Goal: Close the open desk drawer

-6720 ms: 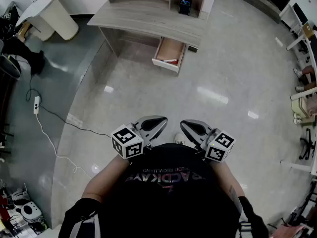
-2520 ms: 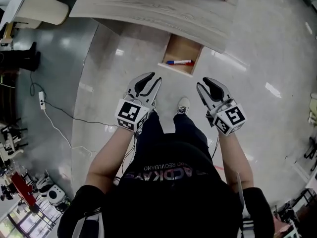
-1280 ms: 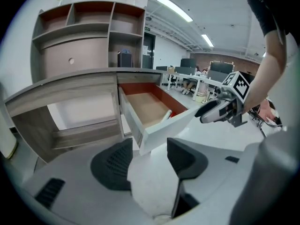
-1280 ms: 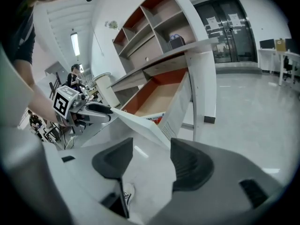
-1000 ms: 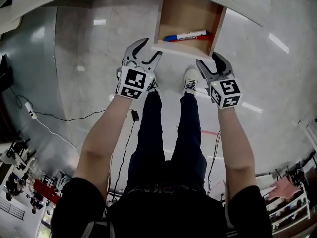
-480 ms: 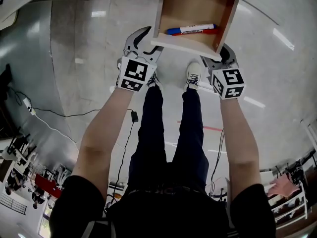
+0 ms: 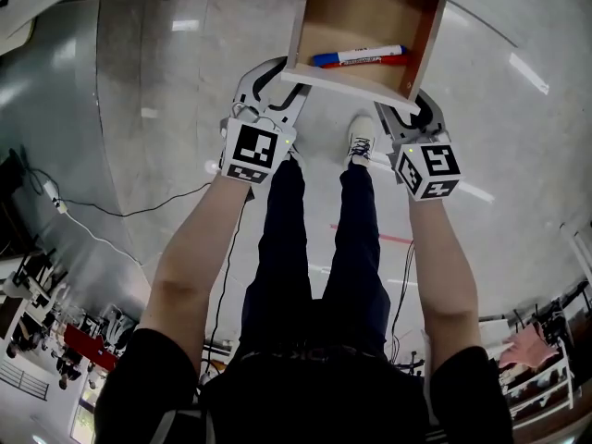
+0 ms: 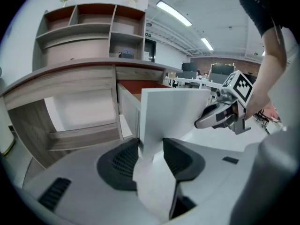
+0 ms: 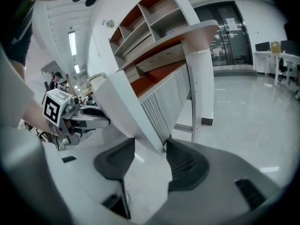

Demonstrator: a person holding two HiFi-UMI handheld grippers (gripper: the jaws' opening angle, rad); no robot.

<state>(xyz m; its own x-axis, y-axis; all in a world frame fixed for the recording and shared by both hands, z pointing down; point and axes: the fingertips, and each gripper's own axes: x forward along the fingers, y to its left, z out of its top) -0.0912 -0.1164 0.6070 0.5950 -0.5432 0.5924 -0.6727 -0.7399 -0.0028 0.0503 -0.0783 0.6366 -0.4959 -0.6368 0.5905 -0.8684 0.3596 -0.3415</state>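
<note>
your left gripper [image 7: 277, 83] and right gripper [image 7: 407, 111] have moved onto the drawer front [image 7: 347, 86], upper centre, jaws closing on it; uneven pushing could jam it.

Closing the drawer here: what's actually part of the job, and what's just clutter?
Job:
- drawer and its front panel
- left claw and right claw, jaws closing on that panel's two ends
- desk

Lying about:
- blue marker and red marker, inside the drawer
- cable on the floor
- shelf unit on the desk
</note>
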